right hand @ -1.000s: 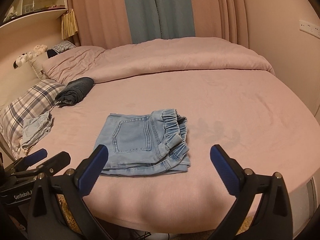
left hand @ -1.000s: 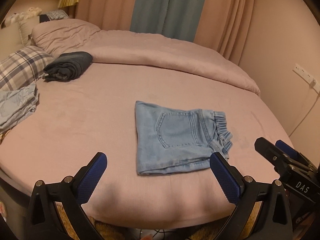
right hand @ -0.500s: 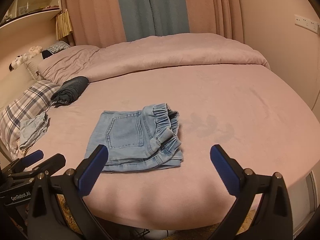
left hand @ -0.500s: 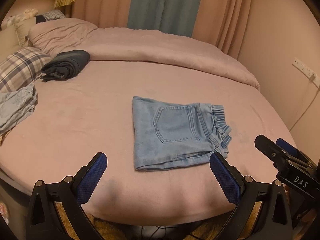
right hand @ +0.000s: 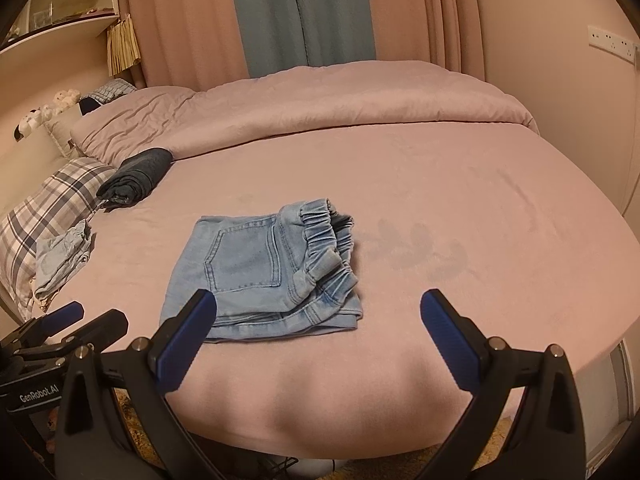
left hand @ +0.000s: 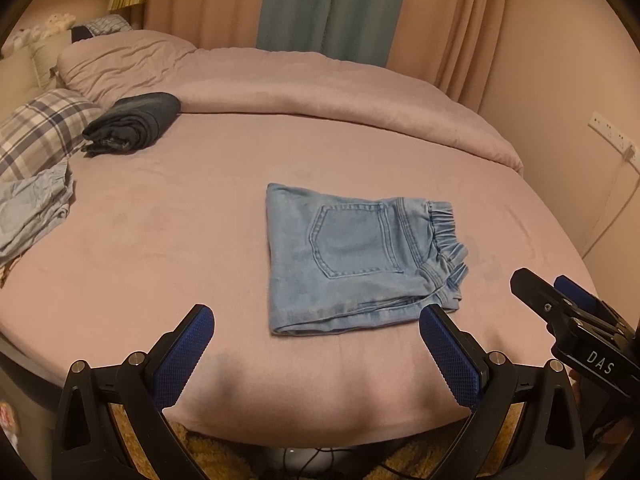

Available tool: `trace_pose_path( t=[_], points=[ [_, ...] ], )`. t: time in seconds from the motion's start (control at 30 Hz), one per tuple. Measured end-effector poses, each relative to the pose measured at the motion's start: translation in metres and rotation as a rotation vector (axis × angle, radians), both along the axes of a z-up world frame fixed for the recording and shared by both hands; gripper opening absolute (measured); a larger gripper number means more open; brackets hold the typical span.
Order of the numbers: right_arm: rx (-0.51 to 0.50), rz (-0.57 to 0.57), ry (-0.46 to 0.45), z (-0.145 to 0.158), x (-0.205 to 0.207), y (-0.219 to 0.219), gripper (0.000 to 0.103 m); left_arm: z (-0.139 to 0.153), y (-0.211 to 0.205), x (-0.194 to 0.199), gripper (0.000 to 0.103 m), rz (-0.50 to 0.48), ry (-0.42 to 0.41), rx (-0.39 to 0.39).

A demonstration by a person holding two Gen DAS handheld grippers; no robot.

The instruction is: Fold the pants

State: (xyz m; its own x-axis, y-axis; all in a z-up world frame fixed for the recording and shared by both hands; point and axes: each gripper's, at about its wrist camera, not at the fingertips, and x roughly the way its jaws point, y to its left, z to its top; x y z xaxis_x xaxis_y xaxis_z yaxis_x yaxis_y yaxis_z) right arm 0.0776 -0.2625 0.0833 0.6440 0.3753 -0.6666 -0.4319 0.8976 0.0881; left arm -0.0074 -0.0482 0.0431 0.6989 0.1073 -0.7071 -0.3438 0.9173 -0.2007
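Note:
Light blue denim pants (left hand: 352, 260) lie folded into a compact rectangle on the pink bed (left hand: 160, 248), back pocket up, elastic waistband to the right. They also show in the right wrist view (right hand: 264, 276). My left gripper (left hand: 316, 344) is open and empty, held near the bed's front edge, just short of the pants. My right gripper (right hand: 318, 332) is open and empty, also near the front edge, to the right of the left one. Each gripper appears at the edge of the other's view.
A rolled dark garment (left hand: 132, 124) lies at the back left by a plaid pillow (left hand: 36, 132). A crumpled light blue garment (left hand: 28, 212) lies at the left edge. A folded pink duvet (left hand: 320, 92) spans the back. Wall and curtains stand behind.
Both grippers have drawn back and up from the bed; the pants look farther away. The pants have not moved. Both grippers stay open.

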Motion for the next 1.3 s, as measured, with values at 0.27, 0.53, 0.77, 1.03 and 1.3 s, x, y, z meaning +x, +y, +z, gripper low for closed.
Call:
trace_pose_path(
  t=[0.27, 0.53, 0.77, 1.03, 1.3],
  points=[
    [-0.014, -0.016, 0.001, -0.0026, -0.0004, 0.0006, 0.103, -0.0022, -0.0018, 0.0014, 0.102, -0.008, 0.011, -0.002],
    [-0.017, -0.020, 0.002, -0.0037, -0.0008, 0.0008, 0.103, -0.0035, -0.0016, 0.0024, 0.102, -0.005, 0.017, -0.005],
    [-0.022, -0.023, 0.003, -0.0046, -0.0025, 0.0026, 0.103, -0.0037, -0.0008, 0.0026, 0.102, -0.003, 0.018, -0.008],
    [-0.022, -0.023, 0.004, -0.0048, -0.0027, 0.0024, 0.103, -0.0046, -0.0010, 0.0031, 0.102, 0.000, 0.022, -0.007],
    [-0.026, -0.021, 0.008, -0.0069, -0.0016, 0.0032, 0.103, -0.0046, -0.0005, 0.0033, 0.102, -0.003, 0.020, -0.009]
  ],
)
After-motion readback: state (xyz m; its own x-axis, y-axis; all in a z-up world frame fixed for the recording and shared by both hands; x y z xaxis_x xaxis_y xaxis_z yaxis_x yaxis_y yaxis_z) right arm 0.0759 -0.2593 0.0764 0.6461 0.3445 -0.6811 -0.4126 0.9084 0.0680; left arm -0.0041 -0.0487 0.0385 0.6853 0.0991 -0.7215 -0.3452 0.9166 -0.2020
